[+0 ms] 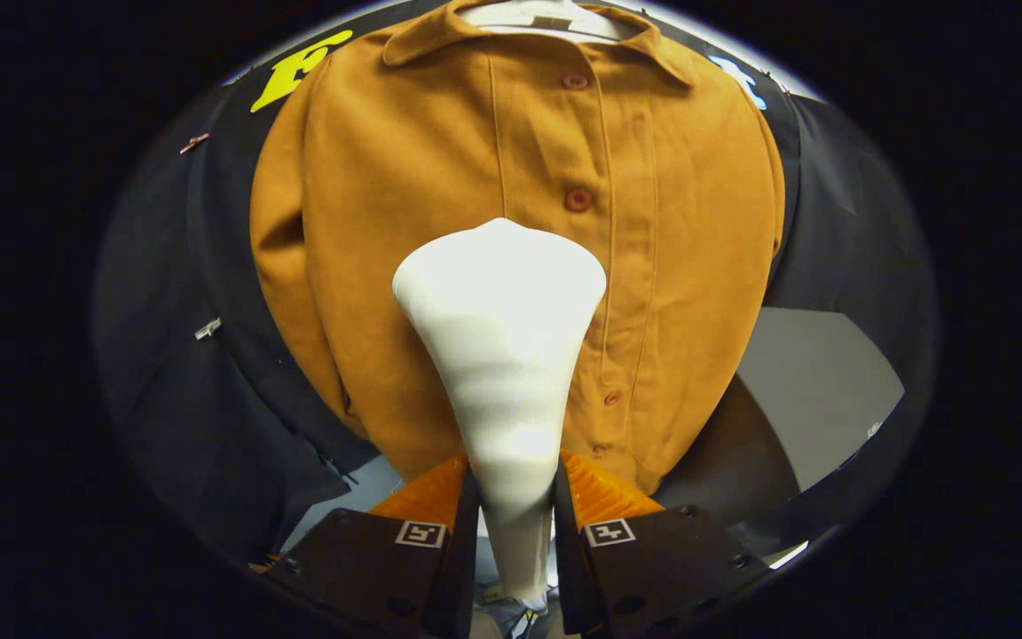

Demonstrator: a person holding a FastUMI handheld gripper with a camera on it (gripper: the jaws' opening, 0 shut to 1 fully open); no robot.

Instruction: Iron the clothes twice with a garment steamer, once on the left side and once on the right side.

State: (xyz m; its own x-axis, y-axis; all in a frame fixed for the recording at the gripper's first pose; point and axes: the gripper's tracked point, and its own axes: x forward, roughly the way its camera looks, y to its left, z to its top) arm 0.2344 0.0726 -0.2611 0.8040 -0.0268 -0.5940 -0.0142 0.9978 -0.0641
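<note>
Mustard cloth, a buttoned jacket [440,177] hangs beyond the fingers. The gripper [515,497] clamps the white steamer [500,328] by its narrow handle; the smooth taper could slip, and the head may snag a button [577,199].

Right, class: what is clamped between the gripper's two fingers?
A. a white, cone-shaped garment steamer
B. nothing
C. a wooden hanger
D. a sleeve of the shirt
A: both fingers of the gripper press the narrow neck of the white, cone-shaped garment steamer, its wide head facing the mustard-brown buttoned shirt on the white hanger.
</note>
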